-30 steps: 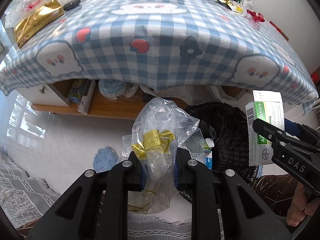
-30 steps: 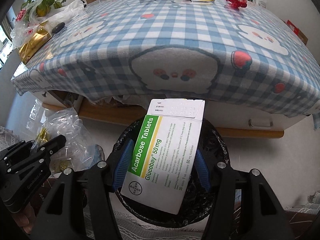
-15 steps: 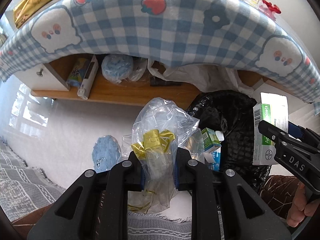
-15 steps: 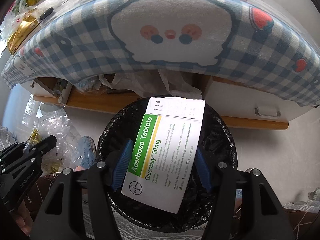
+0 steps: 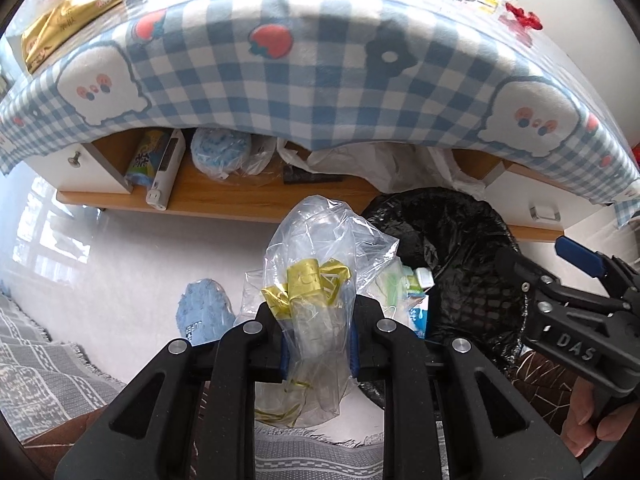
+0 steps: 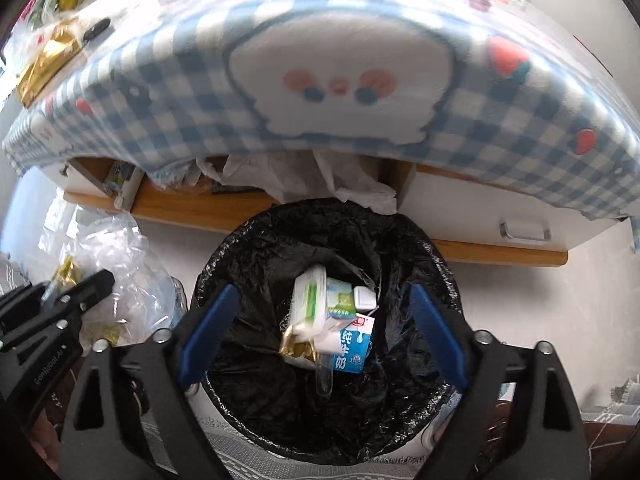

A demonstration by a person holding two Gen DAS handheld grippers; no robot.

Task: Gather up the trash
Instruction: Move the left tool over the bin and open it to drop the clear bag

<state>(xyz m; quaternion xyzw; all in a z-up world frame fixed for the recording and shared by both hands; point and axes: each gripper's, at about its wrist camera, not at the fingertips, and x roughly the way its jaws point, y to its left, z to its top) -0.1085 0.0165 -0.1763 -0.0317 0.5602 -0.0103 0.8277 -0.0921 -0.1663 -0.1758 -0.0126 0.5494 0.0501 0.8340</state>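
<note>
Crinkled clear plastic, a bag with gold wrapper scraps bunched inside, is pinched between the blue pads of the left gripper, whose jaws are drawn in close on its gathered middle. Holding it by the waist keeps the loose scraps trapped inside. It hangs above the pale floor just left of the bin, so I judge it is queued for dropping next; a shift to the right should bring it over the opening.

Behind it, the checked cloth drapes over the bench edge, and a low wooden shelf beneath holds odds and ends.

Further right, the bin is lined with a black bag folded over its rim, which keeps the liner open. The right gripper points steeply down over the mouth, its jaws opening wide with nothing between the blue pads. Directly below lie a green-and-white pack, a blue-and-white milk carton and a gold wrapper. Centring over the mouth means released trash falls inside instead of catching the rim.
</note>
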